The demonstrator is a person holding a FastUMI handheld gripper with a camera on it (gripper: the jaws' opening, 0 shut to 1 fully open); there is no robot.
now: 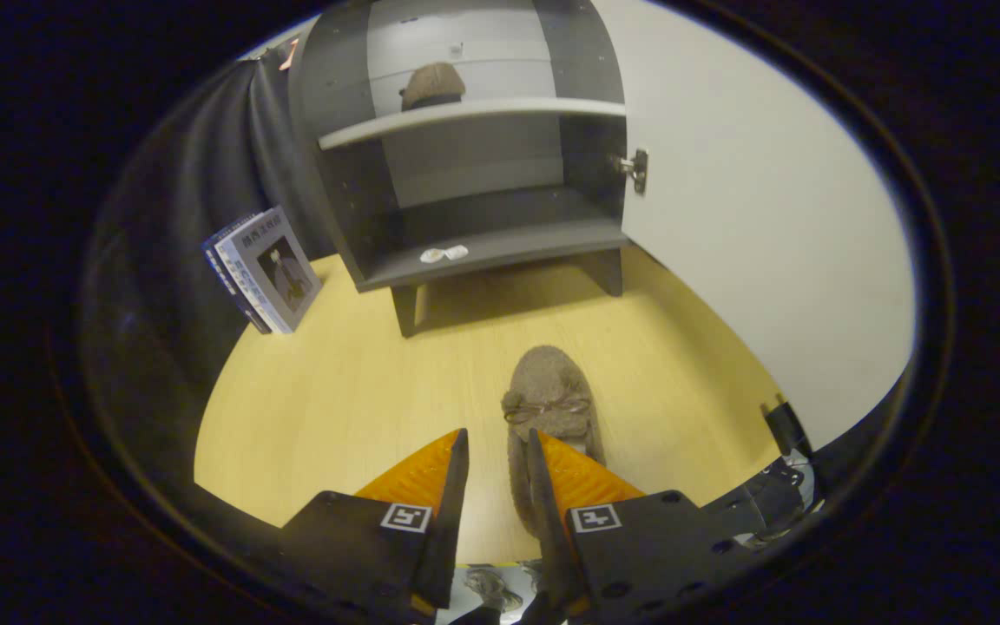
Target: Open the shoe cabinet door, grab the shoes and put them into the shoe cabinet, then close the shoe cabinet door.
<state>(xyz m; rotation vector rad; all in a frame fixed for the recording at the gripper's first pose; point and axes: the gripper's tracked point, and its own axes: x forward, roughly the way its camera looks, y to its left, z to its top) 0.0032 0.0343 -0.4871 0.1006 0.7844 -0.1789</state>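
Observation:
A brown fuzzy shoe [549, 395] with a small bow lies on the wooden floor, toe pointing toward the shoe cabinet [474, 252]. My gripper [497, 431] hovers over its heel end. The right orange finger [574, 477] overlaps the shoe, while the left finger [430, 473] stands beside it with a strip of floor showing between. The fingers are a narrow gap apart and do not both press on the shoe. The dark grey cabinet stands open, its white door [752, 243] swung out to the right. A second brown shoe [433, 84] sits on the upper shelf [474, 111].
A small white object [444, 254] lies on the cabinet's bottom shelf. Some books [266, 269] lean against the black cloth left of the cabinet. Black cables and gear [778, 486] lie at the right by the door's foot. Bare wooden floor [335, 399] stretches between shoe and cabinet.

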